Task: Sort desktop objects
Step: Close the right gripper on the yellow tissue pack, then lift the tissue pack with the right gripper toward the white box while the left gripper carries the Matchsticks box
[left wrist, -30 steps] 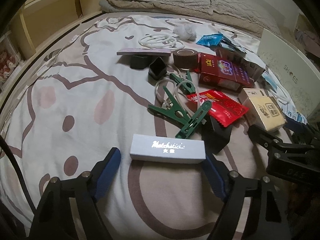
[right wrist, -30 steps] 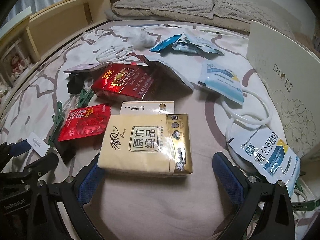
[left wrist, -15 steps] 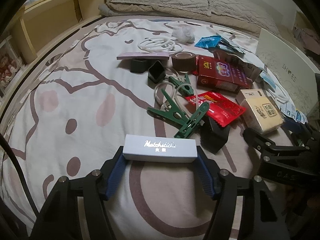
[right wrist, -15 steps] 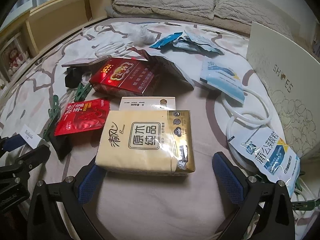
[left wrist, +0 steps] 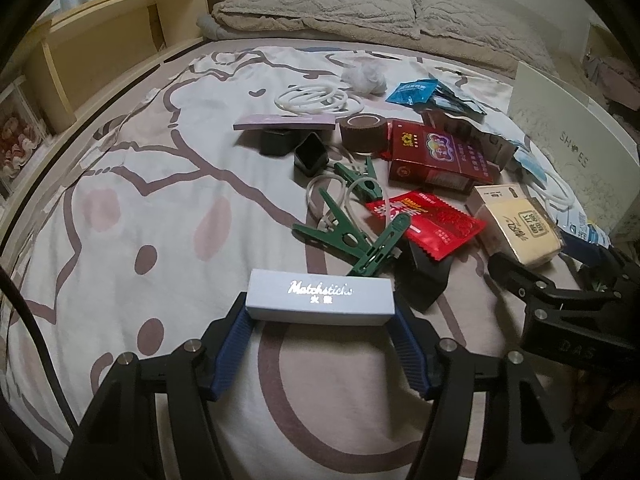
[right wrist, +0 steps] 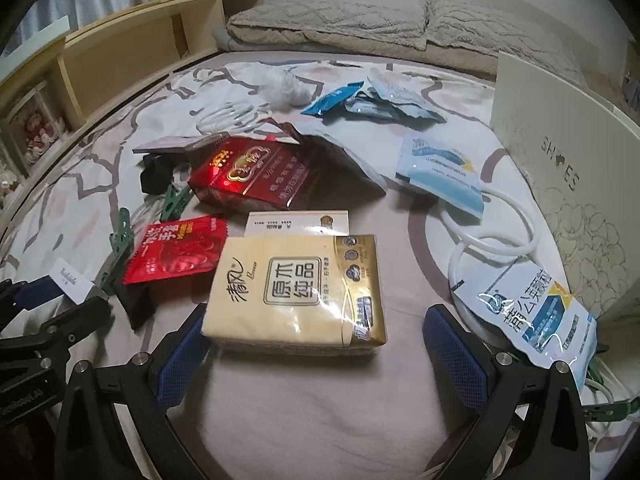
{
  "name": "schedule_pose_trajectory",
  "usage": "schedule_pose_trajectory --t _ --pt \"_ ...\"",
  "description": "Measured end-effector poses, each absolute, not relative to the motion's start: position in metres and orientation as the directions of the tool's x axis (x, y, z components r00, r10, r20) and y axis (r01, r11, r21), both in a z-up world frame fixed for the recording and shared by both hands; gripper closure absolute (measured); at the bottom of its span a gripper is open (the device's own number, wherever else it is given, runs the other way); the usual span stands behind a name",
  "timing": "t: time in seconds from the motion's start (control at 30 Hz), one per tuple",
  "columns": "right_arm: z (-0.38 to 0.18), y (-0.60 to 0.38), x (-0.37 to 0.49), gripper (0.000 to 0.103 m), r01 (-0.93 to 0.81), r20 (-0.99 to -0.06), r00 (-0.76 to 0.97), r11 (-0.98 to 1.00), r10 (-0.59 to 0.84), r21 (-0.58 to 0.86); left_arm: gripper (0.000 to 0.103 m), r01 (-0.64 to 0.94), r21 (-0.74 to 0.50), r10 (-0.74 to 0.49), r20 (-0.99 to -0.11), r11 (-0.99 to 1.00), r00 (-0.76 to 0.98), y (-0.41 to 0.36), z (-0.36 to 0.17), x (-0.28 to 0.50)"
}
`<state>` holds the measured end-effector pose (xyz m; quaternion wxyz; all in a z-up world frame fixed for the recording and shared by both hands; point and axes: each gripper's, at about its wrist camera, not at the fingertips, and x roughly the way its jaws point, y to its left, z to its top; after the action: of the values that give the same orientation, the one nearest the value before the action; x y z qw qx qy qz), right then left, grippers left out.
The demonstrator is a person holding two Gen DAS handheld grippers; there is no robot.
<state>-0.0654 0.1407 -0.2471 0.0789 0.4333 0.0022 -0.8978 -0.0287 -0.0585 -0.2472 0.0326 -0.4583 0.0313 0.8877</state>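
Observation:
My left gripper is shut on a pale grey matchstick box, its blue pads pressing on both short ends just above the bedsheet. The box also shows in the right wrist view. My right gripper is open around a yellow tissue pack; its left pad is at the pack's corner and its right pad stands well apart. The tissue pack shows in the left wrist view.
Loose items lie on the bedsheet: green clothespins, a red sachet, a red carton, brown tape roll, white rings, blue-white packets. A white shoebox stands on the right.
My left gripper has closed from wide open onto the matchstick box and raised it slightly. My right gripper has stayed open around the tissue pack.

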Motion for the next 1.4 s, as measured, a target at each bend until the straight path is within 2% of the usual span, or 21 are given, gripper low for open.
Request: schedule_pose_trajectory --t 0.17,0.23,0.8,1.1,1.4 --pt "-0.245 0.133 -0.068 0.022 0.190 -0.776 -0.610 -0.980 -0.162 0.056 0.037 -0.087 0.024 0.031 -0.812 -0.996 -0.582 -0.059 -0.246 -0.028" --pt "-0.246 0.130 -0.067 0.027 0.198 -0.777 -0.609 -0.979 -0.158 0.044 0.037 -0.086 0.022 0.032 -0.811 -0.996 -0.584 -0.059 -0.245 -0.028" --pt "-0.234 0.149 -0.058 0.028 0.170 -0.763 -0.611 -0.977 -0.210 0.133 0.037 -0.077 0.014 0.034 -0.807 -0.997 -0.590 -0.059 -0.242 -0.029" --pt "-0.237 0.154 -0.052 0.028 0.157 -0.803 -0.551 -0.973 -0.227 0.167 0.037 -0.074 0.005 0.040 -0.806 -0.997 -0.591 -0.060 -0.240 -0.028" --pt "-0.243 0.141 -0.043 0.028 0.199 -0.811 -0.565 -0.979 -0.150 0.042 0.037 -0.086 0.002 0.049 -0.808 -0.996 -0.587 -0.058 -0.241 -0.026"
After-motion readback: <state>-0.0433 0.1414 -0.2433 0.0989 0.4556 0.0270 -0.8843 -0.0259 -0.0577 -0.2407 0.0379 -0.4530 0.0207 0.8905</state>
